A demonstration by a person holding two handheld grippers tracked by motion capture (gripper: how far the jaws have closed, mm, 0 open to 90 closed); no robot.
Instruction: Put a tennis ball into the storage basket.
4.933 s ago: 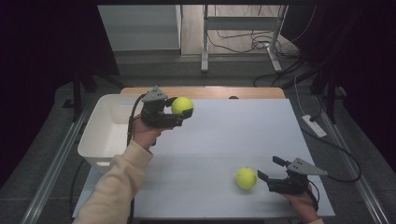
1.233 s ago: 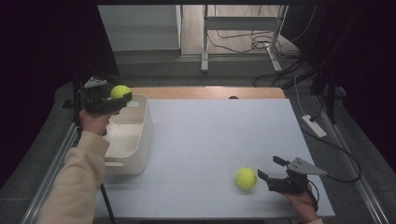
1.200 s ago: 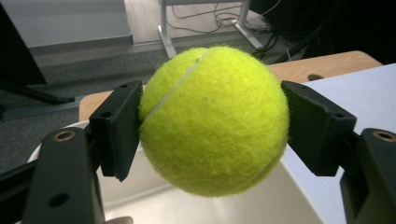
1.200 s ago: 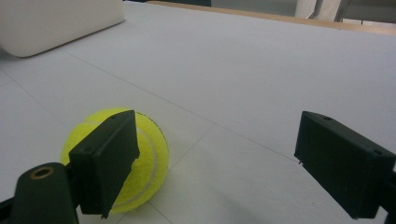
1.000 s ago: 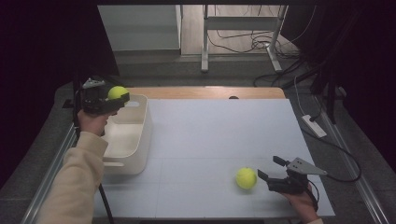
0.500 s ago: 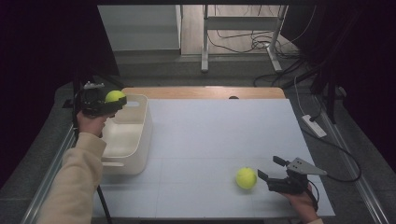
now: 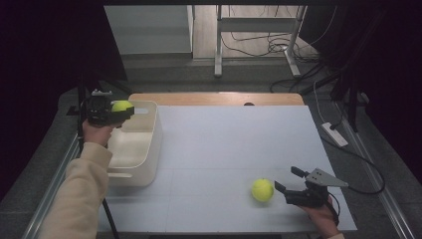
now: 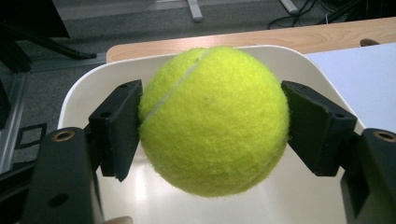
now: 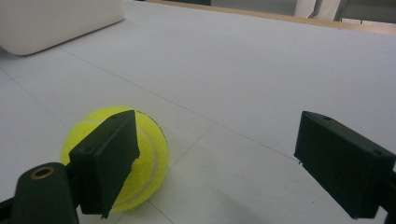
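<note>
A yellow tennis ball is clamped between the jaws of my left gripper, held in the air over the back end of a white bin. In the left gripper view both pads press the ball from its sides, with the bin's rim behind and below it. A second tennis ball lies on the white table sheet near the front right. My right gripper rests just right of it, jaws open. In the right gripper view that ball sits behind the left jaw of the gripper, outside the gap.
The white sheet covers most of the table, with a wooden strip along the back. A power strip and cables lie on the floor to the right. The bin's corner shows far off in the right gripper view.
The left gripper carried its ball from over the table leftwards to above the bin, then sank slightly in the last second. The right gripper and its ball have stayed put.
</note>
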